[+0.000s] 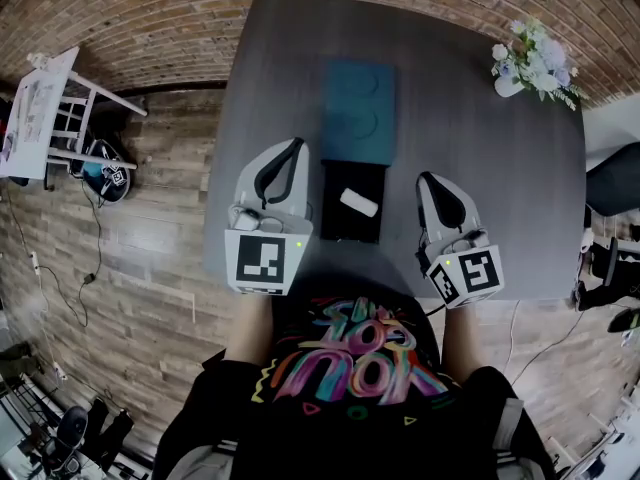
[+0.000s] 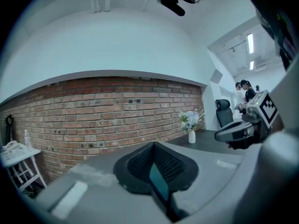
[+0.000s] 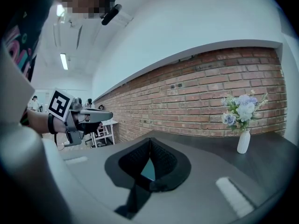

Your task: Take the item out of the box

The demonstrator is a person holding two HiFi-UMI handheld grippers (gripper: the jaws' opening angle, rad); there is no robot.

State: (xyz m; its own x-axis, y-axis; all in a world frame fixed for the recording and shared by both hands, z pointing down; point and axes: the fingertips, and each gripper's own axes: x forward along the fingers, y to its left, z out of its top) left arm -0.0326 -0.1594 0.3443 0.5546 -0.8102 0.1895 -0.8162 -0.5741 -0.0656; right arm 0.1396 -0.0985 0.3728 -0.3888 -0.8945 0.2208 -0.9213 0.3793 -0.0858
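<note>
An open black box [image 1: 352, 201] sits on the dark grey table [image 1: 480, 168] in front of me, with a small white item [image 1: 358, 203] lying inside it. Its teal lid [image 1: 358, 111] lies flat just beyond the box. My left gripper [image 1: 296, 146] hovers to the left of the box, its jaws shut and empty; in the left gripper view the tips [image 2: 153, 147] meet. My right gripper [image 1: 425, 179] hovers to the right of the box, also shut with nothing held, and its tips [image 3: 149, 141] are together. Each gripper view shows a teal sliver low between the jaws.
A white vase of flowers [image 1: 530, 63] stands at the table's far right corner. A white rack [image 1: 50, 118] stands on the wooden floor to the left. An office chair [image 1: 612, 183] is off the right edge. A brick wall runs behind the table.
</note>
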